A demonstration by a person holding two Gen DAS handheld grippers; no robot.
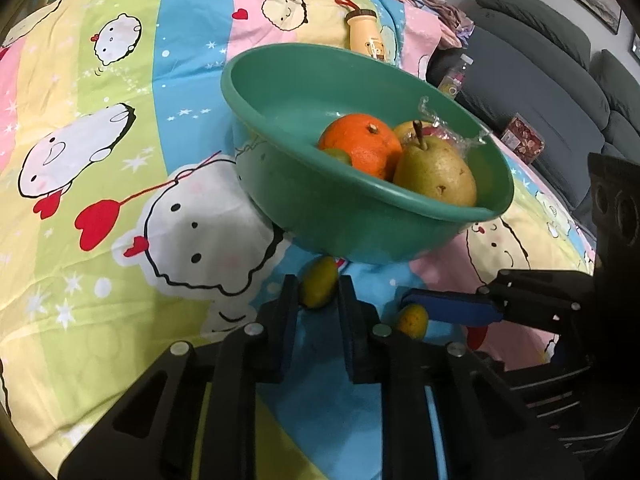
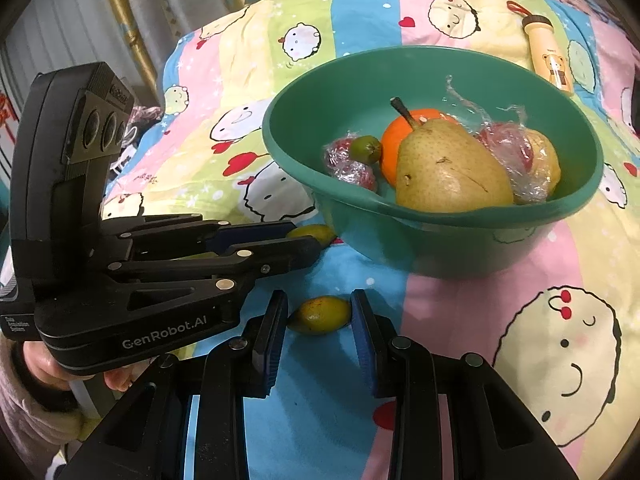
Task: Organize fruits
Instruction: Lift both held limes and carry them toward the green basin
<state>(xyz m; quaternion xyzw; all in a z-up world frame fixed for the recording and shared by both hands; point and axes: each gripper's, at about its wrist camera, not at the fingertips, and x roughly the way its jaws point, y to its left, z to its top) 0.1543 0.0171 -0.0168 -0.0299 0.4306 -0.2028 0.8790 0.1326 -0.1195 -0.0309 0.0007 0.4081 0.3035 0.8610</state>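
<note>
A green bowl point(image 1: 280, 92) point(image 2: 440, 232) stands on the cartoon bedsheet and holds an orange point(image 1: 360, 144) point(image 2: 390, 152), a pear point(image 1: 436, 172) point(image 2: 448, 168), a small green fruit point(image 2: 368, 149) and plastic-wrapped fruits point(image 2: 516, 156). Two small yellow-green fruits lie on the sheet in front of the bowl. My left gripper point(image 1: 318, 292) is open, its fingers on either side of one fruit point(image 1: 318, 282) point(image 2: 310, 234). My right gripper point(image 2: 320, 316) is open around the other fruit point(image 2: 320, 315) point(image 1: 412, 320). Neither grips.
A beige bottle point(image 1: 366, 34) point(image 2: 550, 50) with a red strap lies behind the bowl. A grey sofa point(image 1: 540, 80) stands to the right of the bed, with a plastic bottle point(image 1: 454, 76) and a patterned box point(image 1: 522, 140) beside it.
</note>
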